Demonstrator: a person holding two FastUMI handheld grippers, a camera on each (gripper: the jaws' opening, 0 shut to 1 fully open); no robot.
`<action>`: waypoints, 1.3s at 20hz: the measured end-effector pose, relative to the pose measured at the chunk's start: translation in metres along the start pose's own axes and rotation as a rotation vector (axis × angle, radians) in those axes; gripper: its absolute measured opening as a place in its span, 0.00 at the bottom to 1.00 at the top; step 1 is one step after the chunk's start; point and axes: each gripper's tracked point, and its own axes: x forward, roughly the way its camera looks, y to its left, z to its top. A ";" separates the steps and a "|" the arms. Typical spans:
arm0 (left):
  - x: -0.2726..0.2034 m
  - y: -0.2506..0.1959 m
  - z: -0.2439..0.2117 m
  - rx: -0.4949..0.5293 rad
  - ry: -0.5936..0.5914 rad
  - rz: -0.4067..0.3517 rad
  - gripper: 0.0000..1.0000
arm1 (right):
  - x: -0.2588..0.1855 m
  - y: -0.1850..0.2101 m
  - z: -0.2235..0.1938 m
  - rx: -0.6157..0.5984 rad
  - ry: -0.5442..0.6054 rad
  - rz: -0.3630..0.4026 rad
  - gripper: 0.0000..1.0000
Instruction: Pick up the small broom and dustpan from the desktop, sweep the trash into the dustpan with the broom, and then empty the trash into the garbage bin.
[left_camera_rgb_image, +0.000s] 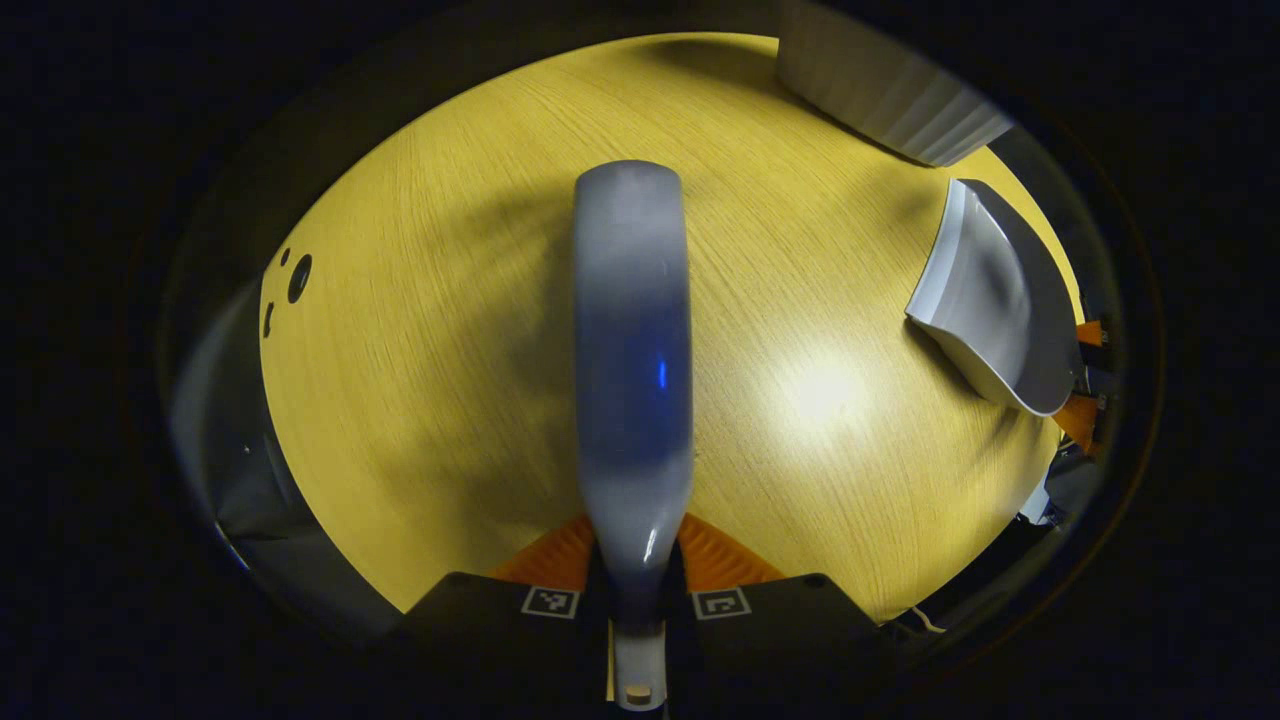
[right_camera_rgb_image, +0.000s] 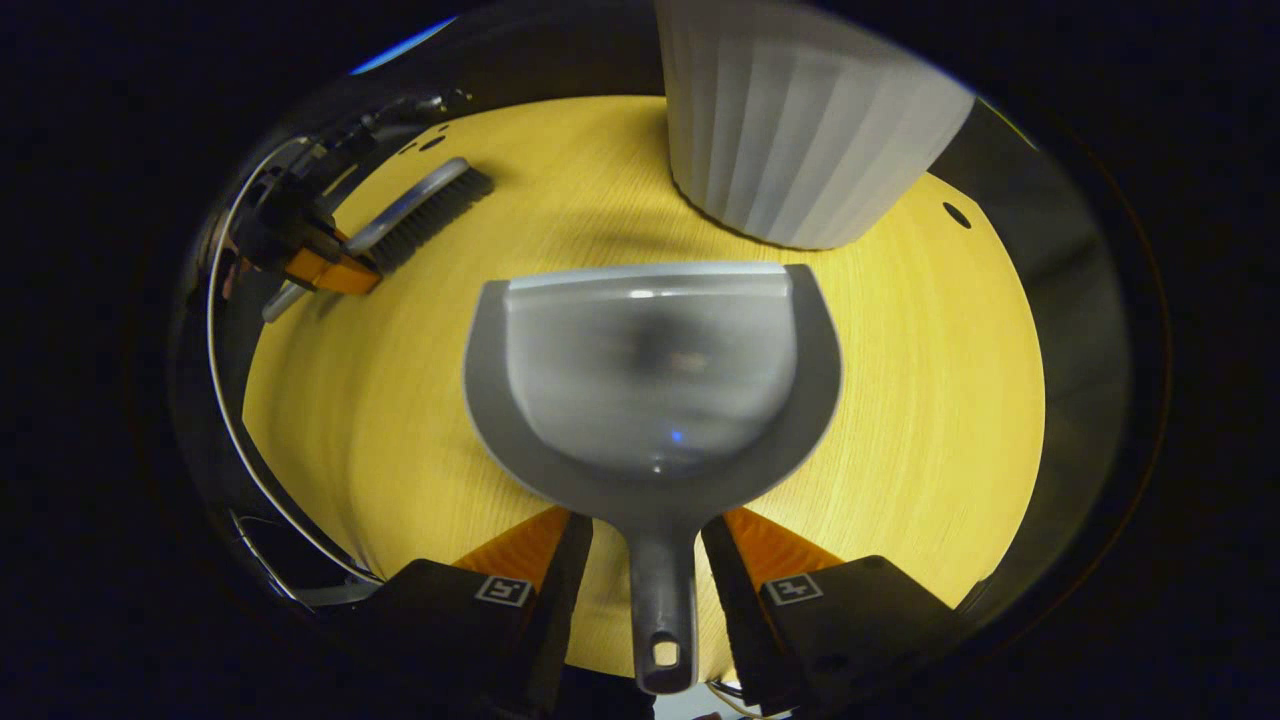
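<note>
Your left hand-held gripper (left_camera_rgb_image: 636, 590) squeezes the handle of the one small broom (left_camera_rgb_image: 632, 370), held above the table (left_camera_rgb_image: 420, 400) with its bristles facing down, likely ready to sweep. Your right hand-held gripper (right_camera_rgb_image: 650, 570) has its fingers at both sides of the handle of the one dustpan (right_camera_rgb_image: 650, 380), but I cannot tell if they pinch it. The pan's open lip points at the one white garbage bin (right_camera_rgb_image: 800, 130) just past it, maybe for tipping, and I see no trash in the pan.
</note>
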 end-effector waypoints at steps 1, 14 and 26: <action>0.000 0.000 0.000 0.002 0.001 0.006 0.27 | -0.008 0.001 0.002 0.005 -0.026 0.002 0.65; -0.113 0.012 -0.004 0.071 -0.294 0.177 0.72 | -0.155 -0.010 0.048 0.082 -0.507 -0.071 1.00; -0.326 -0.073 -0.079 -0.276 -1.125 0.173 0.72 | -0.276 0.019 0.072 -0.074 -0.876 -0.118 0.98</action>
